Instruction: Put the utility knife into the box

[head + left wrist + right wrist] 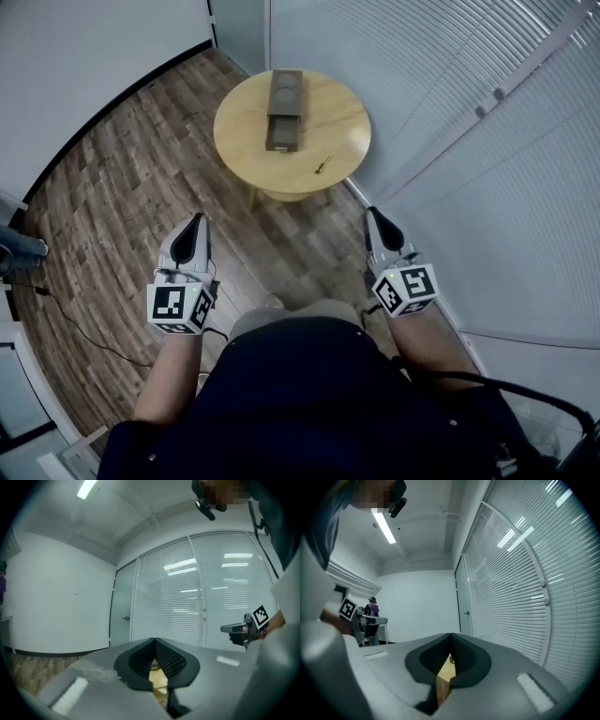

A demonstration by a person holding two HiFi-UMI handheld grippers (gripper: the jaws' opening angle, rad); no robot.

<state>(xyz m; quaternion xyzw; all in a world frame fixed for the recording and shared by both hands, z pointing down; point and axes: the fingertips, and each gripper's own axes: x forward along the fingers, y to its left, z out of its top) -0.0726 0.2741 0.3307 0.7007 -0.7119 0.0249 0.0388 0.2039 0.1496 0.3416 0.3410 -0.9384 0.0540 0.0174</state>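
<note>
Head view: I am holding the left gripper [196, 220] and right gripper [372, 215] empty, jaws together; the utility knife [323, 165] is lying well ahead, near the box [285, 108]. Arriving with jaws together, I am risking knocking it off the table [242, 127].

Cool, even indoor light fills all three views. A ceiling strip light [385, 527] glows in the right gripper view, and lamp reflections streak the blinds [234, 566] in the left gripper view. The head view is sharp, with a soft shadow under the round worktop [244, 131]. Both gripper views bow at the edges, darken in the corners, and show the left tool [154, 641] and right tool [451, 637] slightly soft.
</note>
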